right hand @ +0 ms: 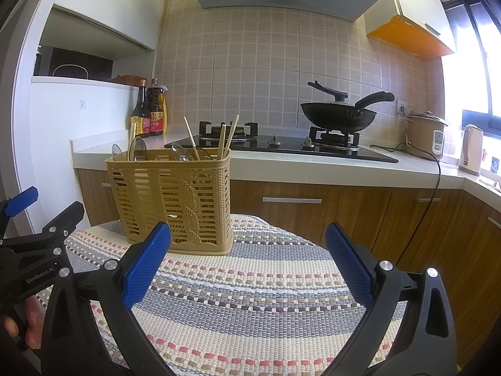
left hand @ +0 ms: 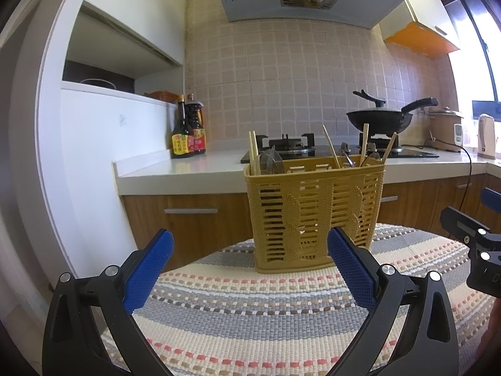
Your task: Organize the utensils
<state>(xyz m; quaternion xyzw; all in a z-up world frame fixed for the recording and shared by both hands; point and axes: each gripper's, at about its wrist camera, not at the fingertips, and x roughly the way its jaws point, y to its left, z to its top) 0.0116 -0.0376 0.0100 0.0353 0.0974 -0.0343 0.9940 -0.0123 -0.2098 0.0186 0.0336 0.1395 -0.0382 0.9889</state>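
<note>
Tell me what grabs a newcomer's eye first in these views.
The tan slotted basket stands on the striped woven mat, with chopsticks and spoons poking out of its top. Both blue-padded grippers, the left gripper and the right gripper, are open and empty. Behind, a black wok sits on the stove.

Counts, both views:
- utensil basket (left hand: 314, 210): 1, on striped mat (left hand: 281, 313): 1.
- chopsticks (left hand: 331, 147) standing in basket: about 6; left pair overlaps.
- spoons (right hand: 137, 148): at least 4; bowls overlap, exact number unclear.
- sauce bottles (right hand: 147, 109): 2.
- wok (right hand: 338, 117): 1.
- stove burners (right hand: 228, 131): 2.
- rice cooker (right hand: 426, 134): 1.
- kettle (right hand: 471, 148): 1.
</note>
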